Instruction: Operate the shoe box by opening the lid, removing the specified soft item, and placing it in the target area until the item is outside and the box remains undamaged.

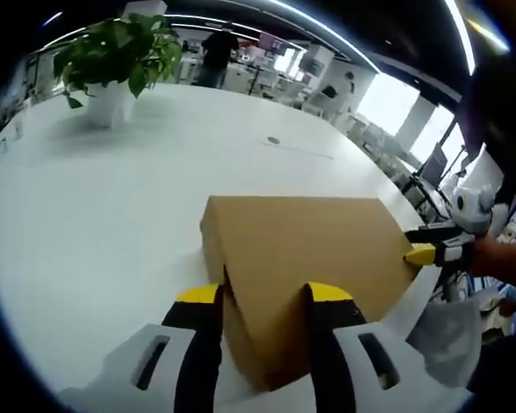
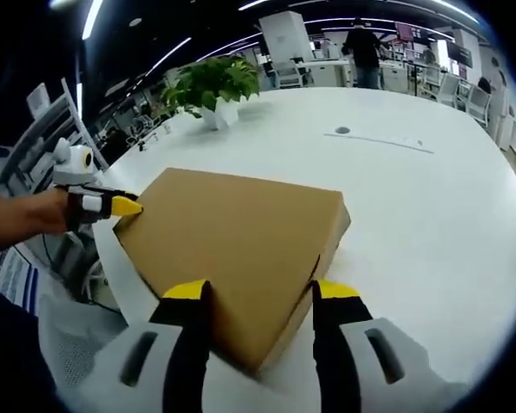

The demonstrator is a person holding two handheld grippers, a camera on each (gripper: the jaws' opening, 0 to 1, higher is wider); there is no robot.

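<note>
Shoe box point(image 1: 310, 258): plain brown cardboard, lid closed.

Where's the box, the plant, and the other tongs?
box point(image 2: 232, 249), right gripper view, middle of its lid.
plant point(image 1: 116, 47), left gripper view, its leaves.
left tongs point(image 2: 125, 206), right gripper view, yellow tip at the box corner.

Open white surface point(image 1: 112, 232) surrounds the shoe box point(image 1: 301, 258); only a potted plant point(image 1: 112, 60) stands far beyond it.
</note>
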